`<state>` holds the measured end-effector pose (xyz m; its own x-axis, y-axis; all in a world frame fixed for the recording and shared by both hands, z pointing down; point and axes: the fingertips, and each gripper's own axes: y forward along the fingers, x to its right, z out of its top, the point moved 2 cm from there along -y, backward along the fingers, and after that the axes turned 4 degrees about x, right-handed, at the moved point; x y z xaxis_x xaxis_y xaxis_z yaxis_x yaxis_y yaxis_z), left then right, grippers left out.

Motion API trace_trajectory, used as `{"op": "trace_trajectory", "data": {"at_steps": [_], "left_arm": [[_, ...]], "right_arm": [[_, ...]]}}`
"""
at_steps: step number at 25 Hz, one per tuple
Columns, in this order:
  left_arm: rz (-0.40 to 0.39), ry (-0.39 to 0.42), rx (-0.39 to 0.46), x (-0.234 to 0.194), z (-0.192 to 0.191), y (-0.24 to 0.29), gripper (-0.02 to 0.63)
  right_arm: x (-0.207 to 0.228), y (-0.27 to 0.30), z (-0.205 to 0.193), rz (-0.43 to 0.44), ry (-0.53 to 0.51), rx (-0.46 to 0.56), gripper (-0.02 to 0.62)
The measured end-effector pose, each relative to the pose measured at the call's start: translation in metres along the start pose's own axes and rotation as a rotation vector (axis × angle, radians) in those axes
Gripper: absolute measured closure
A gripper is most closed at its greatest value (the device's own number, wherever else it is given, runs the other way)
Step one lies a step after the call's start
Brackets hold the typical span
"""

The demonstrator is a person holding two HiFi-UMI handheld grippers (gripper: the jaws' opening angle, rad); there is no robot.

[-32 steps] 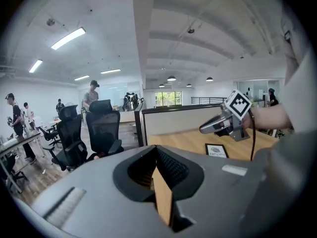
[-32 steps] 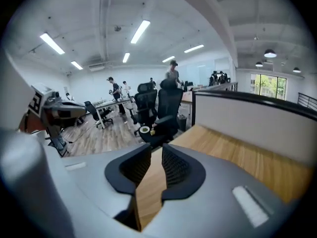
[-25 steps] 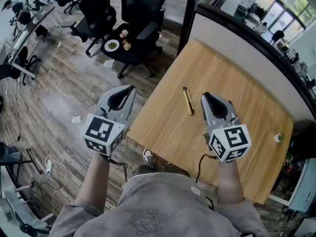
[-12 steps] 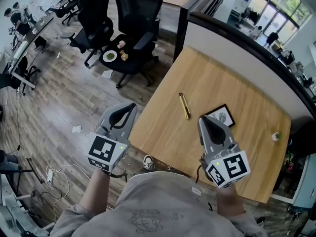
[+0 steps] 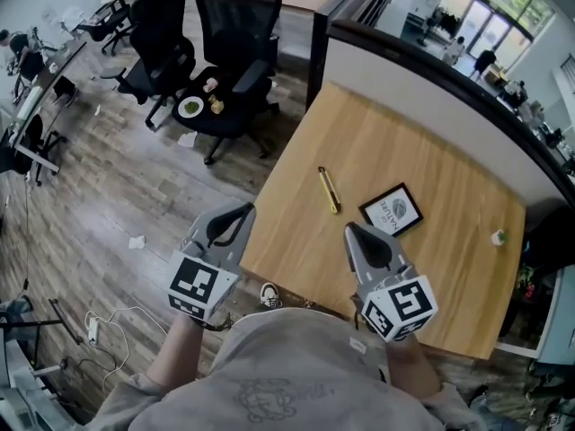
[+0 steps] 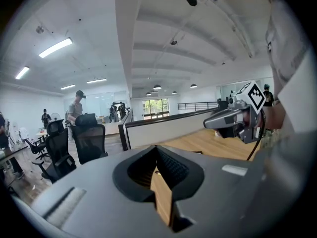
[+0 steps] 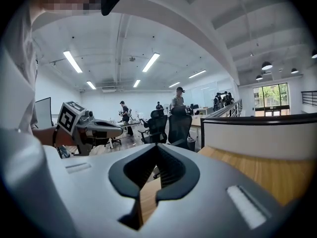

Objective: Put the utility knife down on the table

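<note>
Utility knife (image 5: 329,189) on tabletop (image 5: 431,173) looks light, stiff, slim, pinch mid-handle; left gripper (image 5: 243,210) and right gripper (image 5: 351,230) both closed, empty.

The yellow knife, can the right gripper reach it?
Probably yes. The knife lies on the table ahead of the right gripper, with nothing between them; the picture frame sits off to one side. The gripper's shut jaws would need opening.

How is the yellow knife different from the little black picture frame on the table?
The utility knife is long, thin and yellow; the picture frame is squarish, black-edged, with a white face. In the head view, the utility knife lies to the left of the picture frame. Both lie flat on the wooden table, not touching each other.
</note>
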<state>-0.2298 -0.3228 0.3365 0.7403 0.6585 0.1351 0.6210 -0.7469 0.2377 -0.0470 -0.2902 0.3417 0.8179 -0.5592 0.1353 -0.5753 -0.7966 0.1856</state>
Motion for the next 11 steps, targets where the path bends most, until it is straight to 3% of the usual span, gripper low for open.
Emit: {"op": "trace_trajectory", "data": {"at_steps": [11], "left_arm": [[-0.006,0.02,0.011,-0.001,0.0067,0.0022,0.606]], "right_arm": [[-0.0024,0.0046,0.0083,0.008,-0.018,0.005,0.584]]}}
